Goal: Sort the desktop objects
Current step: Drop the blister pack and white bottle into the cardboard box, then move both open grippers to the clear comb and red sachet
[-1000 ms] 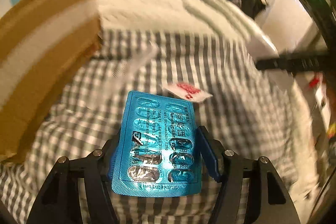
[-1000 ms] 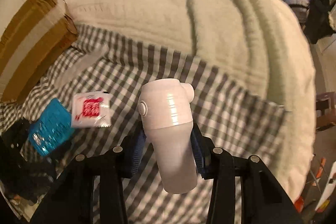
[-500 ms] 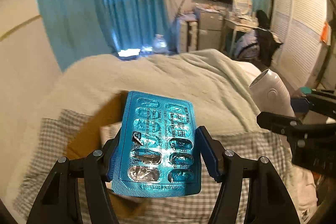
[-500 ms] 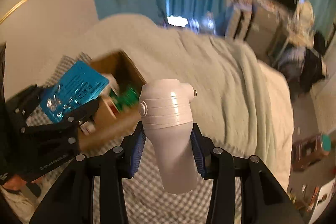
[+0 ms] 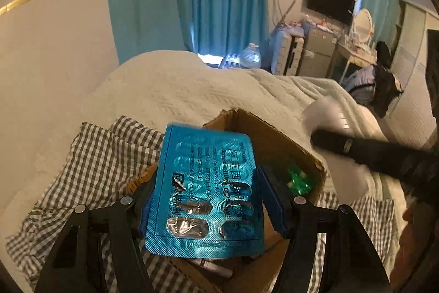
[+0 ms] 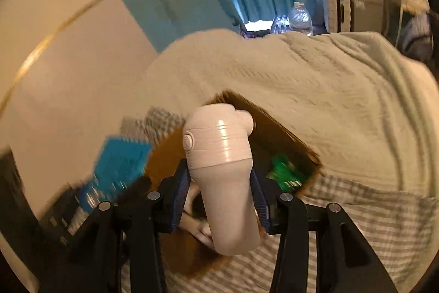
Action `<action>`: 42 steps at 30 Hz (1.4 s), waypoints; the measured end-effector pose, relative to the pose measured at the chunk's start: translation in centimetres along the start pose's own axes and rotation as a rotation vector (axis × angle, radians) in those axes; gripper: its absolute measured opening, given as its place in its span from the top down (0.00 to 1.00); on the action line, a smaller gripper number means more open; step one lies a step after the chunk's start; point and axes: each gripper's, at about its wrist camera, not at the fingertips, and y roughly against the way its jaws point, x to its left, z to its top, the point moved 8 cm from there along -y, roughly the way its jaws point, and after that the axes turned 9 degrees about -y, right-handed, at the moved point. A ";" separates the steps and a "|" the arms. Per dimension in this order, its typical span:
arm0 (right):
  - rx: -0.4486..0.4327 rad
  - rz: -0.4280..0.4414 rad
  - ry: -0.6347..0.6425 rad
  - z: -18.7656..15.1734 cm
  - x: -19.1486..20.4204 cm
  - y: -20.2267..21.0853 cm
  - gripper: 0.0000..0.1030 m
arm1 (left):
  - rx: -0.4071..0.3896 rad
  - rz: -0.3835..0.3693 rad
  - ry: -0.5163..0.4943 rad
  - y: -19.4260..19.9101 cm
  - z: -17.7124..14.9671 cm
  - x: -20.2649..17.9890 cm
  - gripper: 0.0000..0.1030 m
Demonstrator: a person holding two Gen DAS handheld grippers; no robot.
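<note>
**Release over the box: both items above the opening**

Blister pack (image 5: 208, 183), blue, is seen between the jaws of the left claw (image 5: 207, 199), its long axis running from 6 to 12 o'clock along the fingers. These jaws have just been opening. The pack's far end is blurred against the sharp claw and the pad at 3 o'clock stands just clear of its edge, so the pack is judged loosed rather than clamped.

The white bottle (image 6: 219, 150) lies between the jaws of the right claw (image 6: 219, 183), cap toward 12 o'clock. These jaws too have just been opening; whether the pads press on it cannot be told.

The cardboard box (image 5: 274, 133) is set on the bed, on a checked cloth (image 5: 109, 150), at 12 o'clock from both claws and below them, with a green item (image 5: 300, 180) already inside. The drop is judged to turn on each item hanging above the opening, not over the rim.
</note>
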 end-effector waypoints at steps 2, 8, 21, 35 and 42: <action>-0.089 -0.001 0.015 1.4 0.0 1.0 0.16 | 0.027 -0.015 0.024 -0.5 -0.1 0.5 0.02; -0.135 -0.035 0.060 2.4 -1.0 3.7 0.15 | 0.014 0.033 -0.076 0.4 0.0 -0.4 0.00; -0.072 -0.199 0.059 -2.2 -11.3 13.0 0.15 | -0.115 -0.080 -0.287 7.4 -1.1 -11.3 0.00; 0.117 -0.397 0.209 -11.0 -22.0 11.0 0.15 | 0.012 -0.102 -0.229 0.6 -8.5 -18.1 0.00; 0.164 -0.383 0.168 -12.5 -24.8 9.1 0.15 | 0.024 -0.128 -0.384 -3.4 -10.8 -22.2 0.00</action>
